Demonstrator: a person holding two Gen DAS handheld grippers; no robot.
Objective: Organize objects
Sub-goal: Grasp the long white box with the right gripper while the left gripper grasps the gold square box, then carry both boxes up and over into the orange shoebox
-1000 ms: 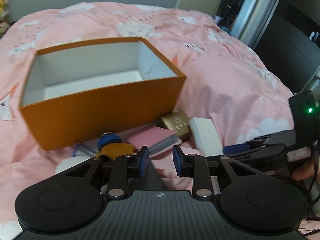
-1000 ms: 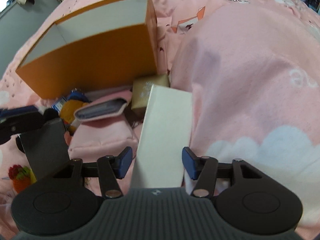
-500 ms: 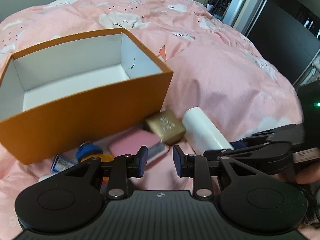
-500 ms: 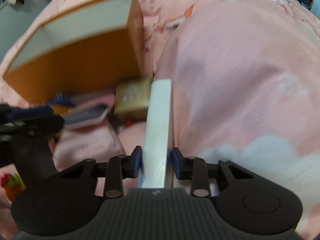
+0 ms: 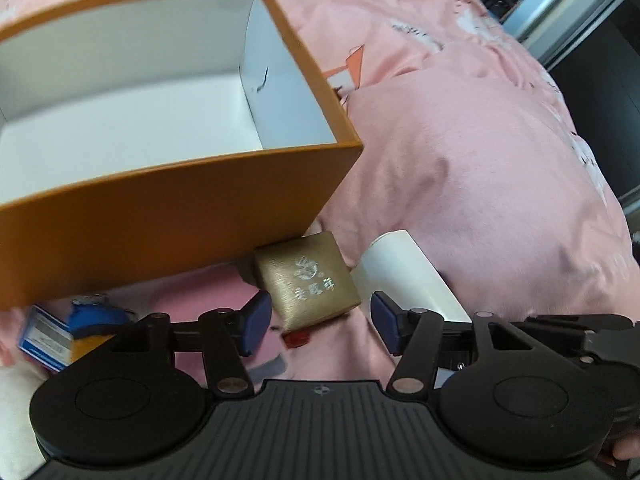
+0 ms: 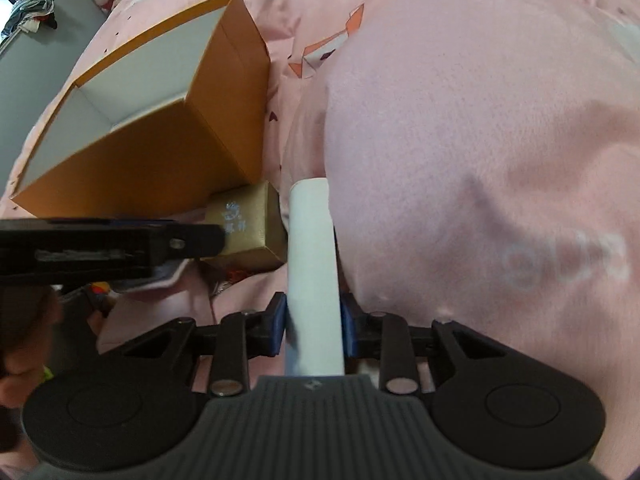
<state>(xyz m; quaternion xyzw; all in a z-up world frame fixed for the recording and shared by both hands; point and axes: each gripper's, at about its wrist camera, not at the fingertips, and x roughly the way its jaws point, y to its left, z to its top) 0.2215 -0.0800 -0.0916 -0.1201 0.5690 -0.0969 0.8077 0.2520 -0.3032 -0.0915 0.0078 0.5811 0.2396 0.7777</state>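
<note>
An open orange box (image 5: 160, 208) with a white inside stands on the pink bedding. A small gold box (image 5: 306, 280) with silver print lies against its near right corner. My left gripper (image 5: 322, 326) hovers just short of the gold box; its jaws are opening wide and the pads touch nothing. A long white box (image 6: 314, 264) stands on its edge beside the gold box (image 6: 248, 228). My right gripper (image 6: 314, 328) is closing, and both its blue pads press on the white box's near end. The white box (image 5: 408, 276) also shows in the left wrist view.
A high fold of pink duvet (image 6: 480, 160) rises right of the white box. Left of the gold box lie a pink pouch (image 5: 200, 300), a blue and yellow toy (image 5: 92, 316) and a small blue-and-white packet (image 5: 44, 340). A hand (image 6: 24, 360) shows at the lower left.
My left gripper came down closer to the gold box and its jaws spread wide. My right gripper's jaws shut on the white box, which turned from lying flat onto its edge.
</note>
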